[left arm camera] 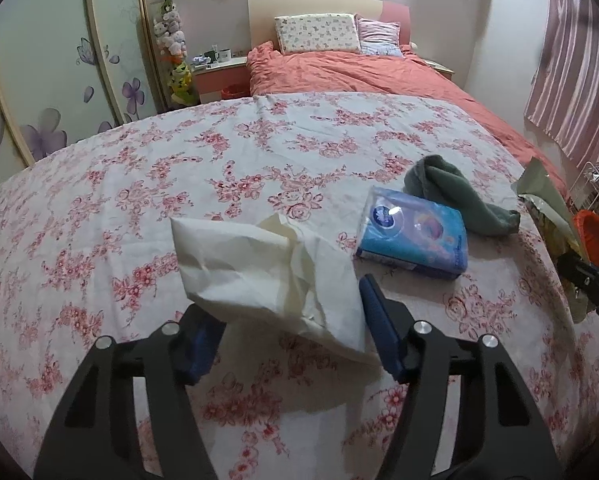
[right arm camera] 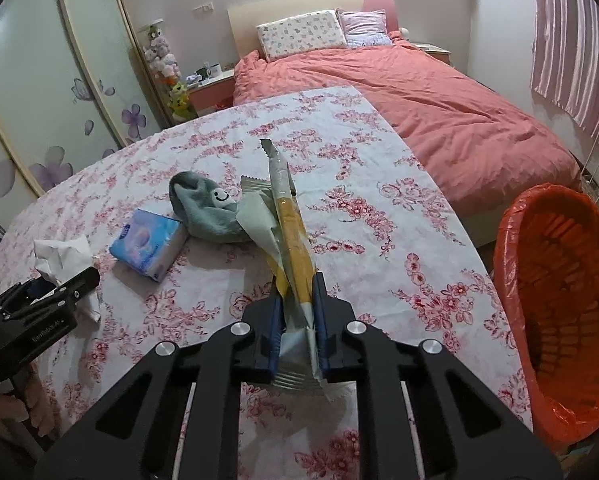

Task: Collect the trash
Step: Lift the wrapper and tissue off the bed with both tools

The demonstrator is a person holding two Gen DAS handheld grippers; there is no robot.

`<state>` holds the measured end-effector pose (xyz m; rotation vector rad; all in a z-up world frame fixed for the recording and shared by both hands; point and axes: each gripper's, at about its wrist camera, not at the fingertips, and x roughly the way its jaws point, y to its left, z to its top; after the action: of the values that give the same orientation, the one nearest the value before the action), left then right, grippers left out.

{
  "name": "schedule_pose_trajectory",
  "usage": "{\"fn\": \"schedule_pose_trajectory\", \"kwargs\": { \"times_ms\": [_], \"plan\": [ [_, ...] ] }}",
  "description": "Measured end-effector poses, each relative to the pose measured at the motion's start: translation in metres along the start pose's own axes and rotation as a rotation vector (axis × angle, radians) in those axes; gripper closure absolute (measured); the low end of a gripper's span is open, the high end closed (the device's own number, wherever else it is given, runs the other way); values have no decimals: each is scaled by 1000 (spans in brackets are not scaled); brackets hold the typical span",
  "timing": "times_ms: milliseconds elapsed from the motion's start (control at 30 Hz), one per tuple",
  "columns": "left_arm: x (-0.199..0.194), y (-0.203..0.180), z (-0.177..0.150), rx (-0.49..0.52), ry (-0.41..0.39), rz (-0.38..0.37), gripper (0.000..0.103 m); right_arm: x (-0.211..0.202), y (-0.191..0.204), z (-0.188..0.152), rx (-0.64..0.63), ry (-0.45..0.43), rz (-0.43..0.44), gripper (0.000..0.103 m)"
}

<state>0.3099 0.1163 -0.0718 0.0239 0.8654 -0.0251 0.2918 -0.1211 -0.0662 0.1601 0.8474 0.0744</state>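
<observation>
Right gripper [right arm camera: 295,312] is clamped on a snack wrapper [right arm camera: 293,236], its long axis pointing away along the fingers; the orange-lined bin [right arm camera: 559,280] lies just rightward. Left gripper [left arm camera: 287,320] is half-open around crumpled tissue [left arm camera: 267,272], left of the bin.

Showing red-pink flowers on a white cotton tablecloth [left arm camera: 259,152]; at two o'clock, glowing blue on a soft plastic tissue pack [left arm camera: 413,238]; beyond, lying grey-green, a fleecy sock [left arm camera: 459,196]; gleaming orange inside a ribbed round bin [right arm camera: 559,280].
</observation>
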Motion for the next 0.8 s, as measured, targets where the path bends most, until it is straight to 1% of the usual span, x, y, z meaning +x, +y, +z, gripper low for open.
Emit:
{"fn": "schedule_pose_trajectory", "kwargs": {
  "times_ms": [233,400,633,800],
  "plan": [
    [-30,3,5,-15,-44,-2,40,-26,0,7,12,-46,30,88],
    [-65,-6,11,-13,-104,-30,40,-52,-6,10,27,-93,60,88],
    [-115,-39,13,29,-191,-106,40,-95,-24,9,59,-177,81,88],
    [-137,-67,13,60,-225,-160,40,-120,-39,5,81,-234,74,88]
  ]
}}
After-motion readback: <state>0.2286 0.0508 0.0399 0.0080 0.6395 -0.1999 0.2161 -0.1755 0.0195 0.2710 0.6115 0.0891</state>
